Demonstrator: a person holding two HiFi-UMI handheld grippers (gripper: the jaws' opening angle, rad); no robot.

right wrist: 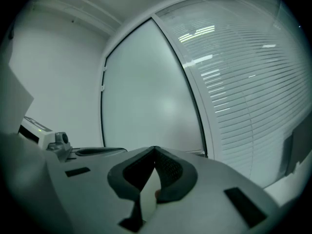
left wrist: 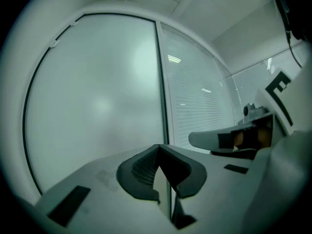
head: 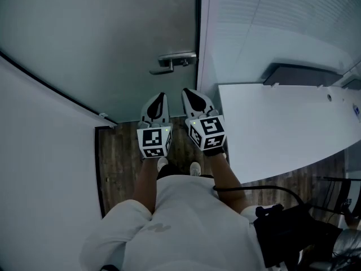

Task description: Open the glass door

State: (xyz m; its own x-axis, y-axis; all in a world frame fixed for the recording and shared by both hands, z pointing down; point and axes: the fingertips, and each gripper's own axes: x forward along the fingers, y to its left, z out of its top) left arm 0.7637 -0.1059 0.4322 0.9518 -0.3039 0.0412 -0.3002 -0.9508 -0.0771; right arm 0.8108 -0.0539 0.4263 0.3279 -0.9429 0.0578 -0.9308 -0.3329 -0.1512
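- frosted glass door (head: 101,44) straight ahead of me, its right edge against the frame
- white surface (head: 282,129) on my right
- my left claw (head: 160,98): jaws together, nothing in them, pointing at the door
- my right claw (head: 190,94): just beside it, jaws together, nothing held
- door handle (head: 175,60) just beyond both tips, not touched

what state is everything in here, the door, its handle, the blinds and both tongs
glass door: shut, its edge against the frame
door handle: lever level, nothing touching it
left tongs: shut, empty, short of the handle
right tongs: shut, empty, short of the handle
blinds: lowered behind the side panel
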